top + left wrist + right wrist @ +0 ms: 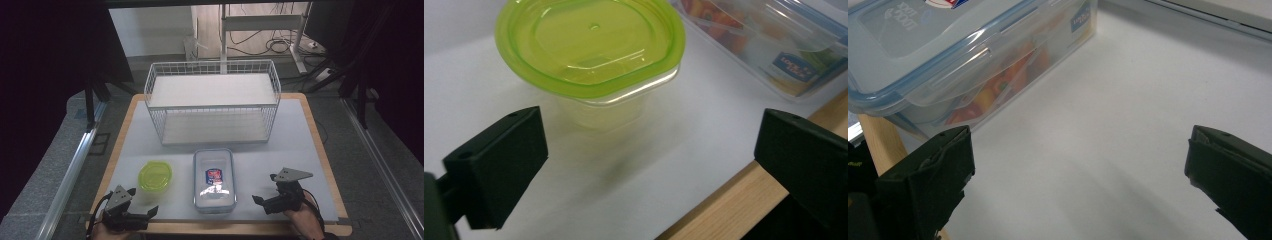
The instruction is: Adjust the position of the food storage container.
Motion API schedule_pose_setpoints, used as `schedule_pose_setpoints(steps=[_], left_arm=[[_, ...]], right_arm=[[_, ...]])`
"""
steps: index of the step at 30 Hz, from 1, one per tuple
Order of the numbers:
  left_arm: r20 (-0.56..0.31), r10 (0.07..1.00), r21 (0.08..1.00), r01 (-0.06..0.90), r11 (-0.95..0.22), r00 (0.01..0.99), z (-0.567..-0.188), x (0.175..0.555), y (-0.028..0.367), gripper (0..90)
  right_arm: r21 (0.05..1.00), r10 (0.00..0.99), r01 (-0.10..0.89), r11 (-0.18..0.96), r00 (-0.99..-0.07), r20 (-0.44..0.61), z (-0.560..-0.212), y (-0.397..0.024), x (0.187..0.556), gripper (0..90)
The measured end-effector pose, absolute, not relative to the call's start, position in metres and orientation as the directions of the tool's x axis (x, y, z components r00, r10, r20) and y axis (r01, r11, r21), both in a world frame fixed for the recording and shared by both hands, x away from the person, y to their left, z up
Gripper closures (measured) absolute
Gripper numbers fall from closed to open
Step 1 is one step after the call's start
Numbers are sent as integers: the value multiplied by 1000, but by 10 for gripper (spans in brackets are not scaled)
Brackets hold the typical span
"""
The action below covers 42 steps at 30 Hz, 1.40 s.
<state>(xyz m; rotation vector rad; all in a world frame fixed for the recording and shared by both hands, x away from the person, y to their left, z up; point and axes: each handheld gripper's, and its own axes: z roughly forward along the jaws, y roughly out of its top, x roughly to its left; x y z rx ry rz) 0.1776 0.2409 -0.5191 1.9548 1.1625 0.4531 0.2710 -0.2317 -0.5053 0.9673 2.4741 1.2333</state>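
Observation:
A round clear tub with a lime-green lid (155, 176) stands on the white mat at front left. To its right lies a rectangular clear lock-lid box (214, 180) with a blue rim and a label. My left gripper (142, 201) rests at the front edge, just in front of the green tub, open and holding nothing. The left gripper view has the tub (589, 45) ahead between the wide jaws (649, 150) and the box (769, 40) at upper right. My right gripper (265, 188) sits open to the right of the box. The right gripper view places the box (963, 50), with colourful contents, at upper left of the jaws (1080, 170).
A white wire basket shelf (212, 100) with two tiers stands at the back middle of the mat. The wooden table edge (240, 227) runs along the front. Beyond the table are desk legs and cables on the floor (280, 45).

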Motion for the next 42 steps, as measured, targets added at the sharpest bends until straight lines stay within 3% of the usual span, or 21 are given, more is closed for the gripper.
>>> schedule_pose_setpoints(steps=[13,20,23,32,33,34,38,42], left_arm=[[-78,853,763,581,-282,516,-522,180,238,71],[-51,831,769,553,-321,554,-516,176,233,190],[-68,821,770,553,-318,567,-513,175,232,267],[-115,794,770,559,-308,597,-501,172,227,608],[-111,793,773,553,-310,600,-500,172,225,608],[-110,784,777,545,-316,611,-497,173,220,711],[-121,769,776,542,-321,628,-495,182,211,900],[-111,764,782,530,-328,636,-495,193,203,900]], right_arm=[[782,663,450,432,-746,63,-507,-231,272,0],[786,670,455,418,-739,71,-506,-233,272,0],[786,668,455,418,-741,73,-506,-233,272,0],[777,654,455,436,-753,74,-506,-233,273,0],[776,651,453,439,-755,72,-506,-233,273,0],[774,649,452,443,-757,71,-507,-233,273,0],[773,641,447,450,-764,68,-506,-232,272,0],[773,636,443,454,-769,67,-506,-233,272,0]])
